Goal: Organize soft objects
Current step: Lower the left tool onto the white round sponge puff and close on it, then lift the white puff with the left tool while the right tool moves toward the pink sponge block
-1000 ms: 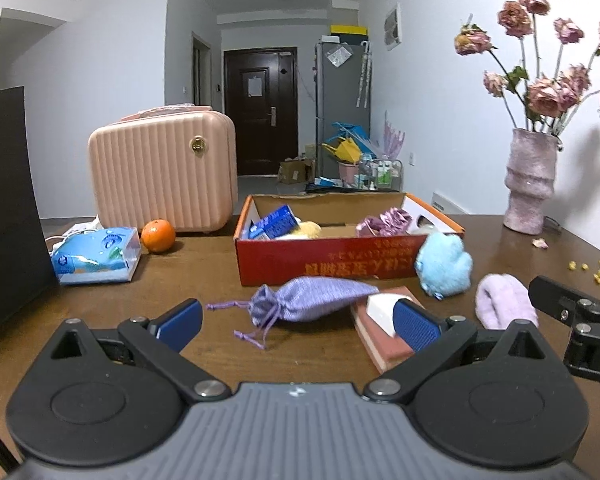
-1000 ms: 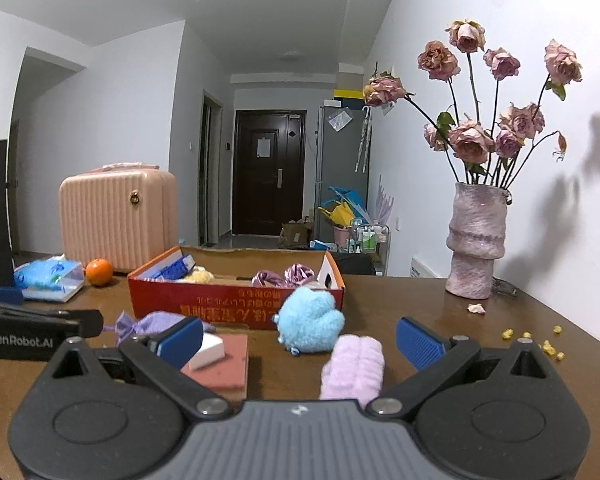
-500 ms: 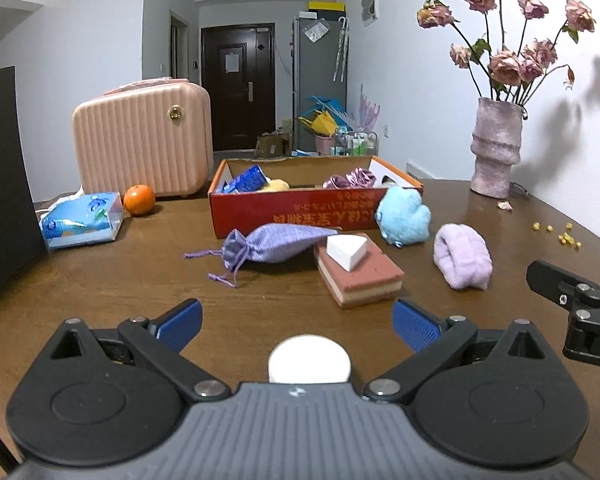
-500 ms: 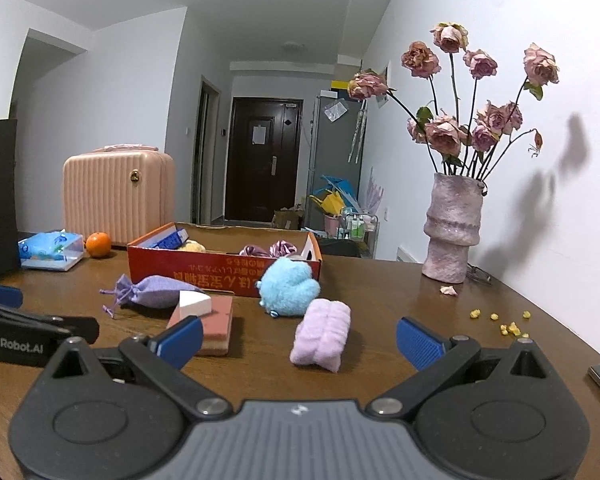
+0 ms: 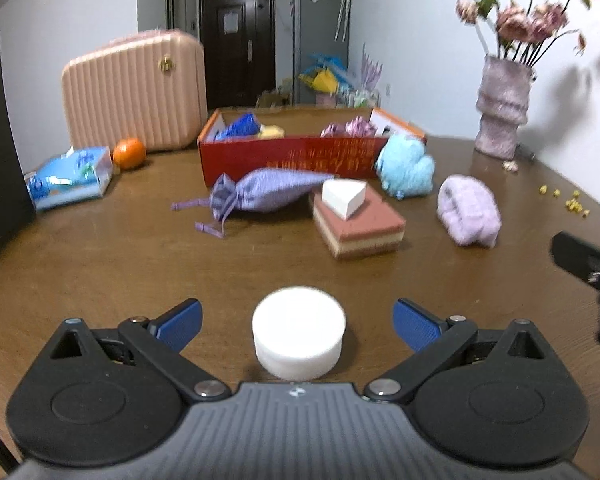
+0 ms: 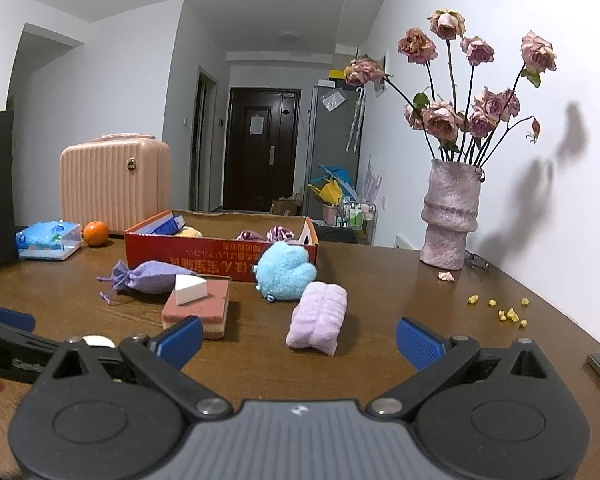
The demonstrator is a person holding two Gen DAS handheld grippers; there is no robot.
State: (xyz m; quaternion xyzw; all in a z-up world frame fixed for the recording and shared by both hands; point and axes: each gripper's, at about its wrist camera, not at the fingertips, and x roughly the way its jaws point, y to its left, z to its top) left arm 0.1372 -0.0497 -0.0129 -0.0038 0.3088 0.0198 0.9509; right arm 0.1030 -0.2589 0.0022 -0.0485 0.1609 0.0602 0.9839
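Your left gripper has backed off: fingers spread wide, white round puff now sits on the table between them, untouched. Purple pouch, layered sponge, lilac towel lie farther off. Right gripper also spread, empty, towel ahead.

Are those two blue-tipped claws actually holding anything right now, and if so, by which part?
Nothing is held. The left hand-held gripper is open around a round white foam puck without touching it; the right hand-held gripper is open and empty.
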